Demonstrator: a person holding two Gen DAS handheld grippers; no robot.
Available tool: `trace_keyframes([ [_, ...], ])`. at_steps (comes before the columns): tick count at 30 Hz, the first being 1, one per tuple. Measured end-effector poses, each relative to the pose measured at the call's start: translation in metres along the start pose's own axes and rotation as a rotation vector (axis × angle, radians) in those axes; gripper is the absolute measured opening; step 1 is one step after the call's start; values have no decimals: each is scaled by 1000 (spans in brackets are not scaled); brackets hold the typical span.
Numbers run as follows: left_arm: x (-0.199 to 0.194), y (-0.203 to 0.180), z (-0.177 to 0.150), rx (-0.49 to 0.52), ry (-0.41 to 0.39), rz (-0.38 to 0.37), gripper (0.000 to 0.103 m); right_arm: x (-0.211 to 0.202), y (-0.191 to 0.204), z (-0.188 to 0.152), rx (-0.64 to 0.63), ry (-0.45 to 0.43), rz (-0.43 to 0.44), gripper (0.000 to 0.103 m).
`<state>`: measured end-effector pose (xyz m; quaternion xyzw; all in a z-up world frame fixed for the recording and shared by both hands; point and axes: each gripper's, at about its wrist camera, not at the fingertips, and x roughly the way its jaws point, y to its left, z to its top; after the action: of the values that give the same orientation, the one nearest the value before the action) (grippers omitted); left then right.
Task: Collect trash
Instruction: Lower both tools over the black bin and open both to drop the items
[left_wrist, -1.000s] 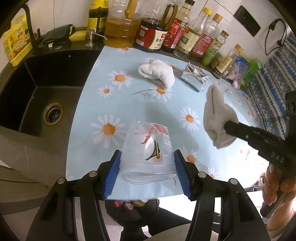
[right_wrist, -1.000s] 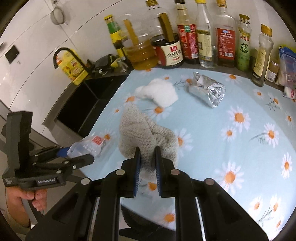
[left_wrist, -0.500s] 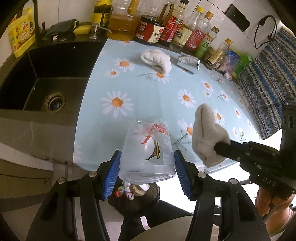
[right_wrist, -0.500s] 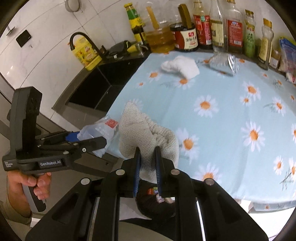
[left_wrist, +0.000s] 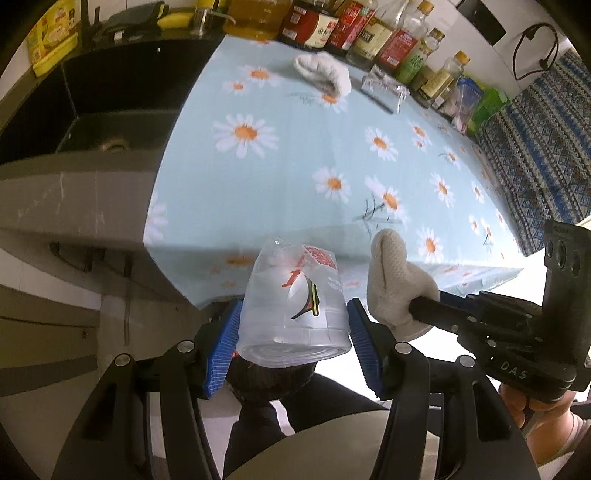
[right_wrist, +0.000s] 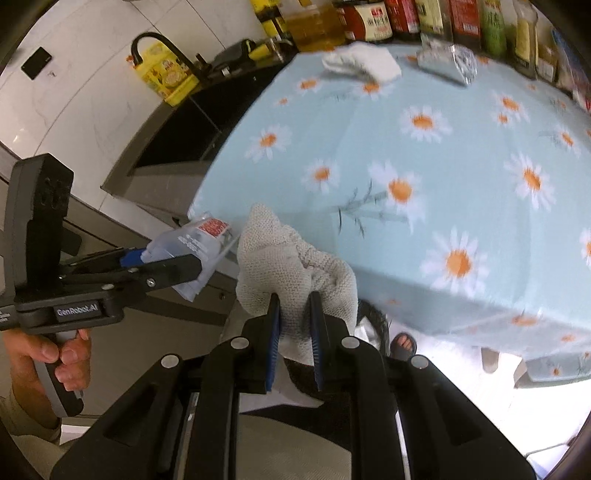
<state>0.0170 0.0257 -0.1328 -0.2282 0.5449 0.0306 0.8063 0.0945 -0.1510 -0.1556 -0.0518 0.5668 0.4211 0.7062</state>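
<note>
Left gripper (left_wrist: 293, 334) clamps clear crinkly plastic packet (left_wrist: 295, 306) | right gripper (right_wrist: 294, 325) pinches knitted beige cloth (right_wrist: 291, 269)

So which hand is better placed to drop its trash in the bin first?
Left, probably. Its plastic cup hangs right over the dark bin; the right gripper's rag sits just beside it.

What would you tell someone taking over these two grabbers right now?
Left gripper: shut on a clear plastic cup, past the table edge, above a dark bin.
Right gripper: shut on a crumpled paper towel, beside the cup.
Done: both pieces lifted off the table.
Left: drop both in the bin, then fetch the white wad and foil packet near the bottles.
</note>
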Motion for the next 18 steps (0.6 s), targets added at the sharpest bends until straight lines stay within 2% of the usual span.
trace_keyframes([
  [7,26,7,-21,-8,88,6,56,28,-6,-31,47,82,3,17],
  [18,61,18,-45,-30,188,31,56,59,-24,-57,157,147,9,18],
])
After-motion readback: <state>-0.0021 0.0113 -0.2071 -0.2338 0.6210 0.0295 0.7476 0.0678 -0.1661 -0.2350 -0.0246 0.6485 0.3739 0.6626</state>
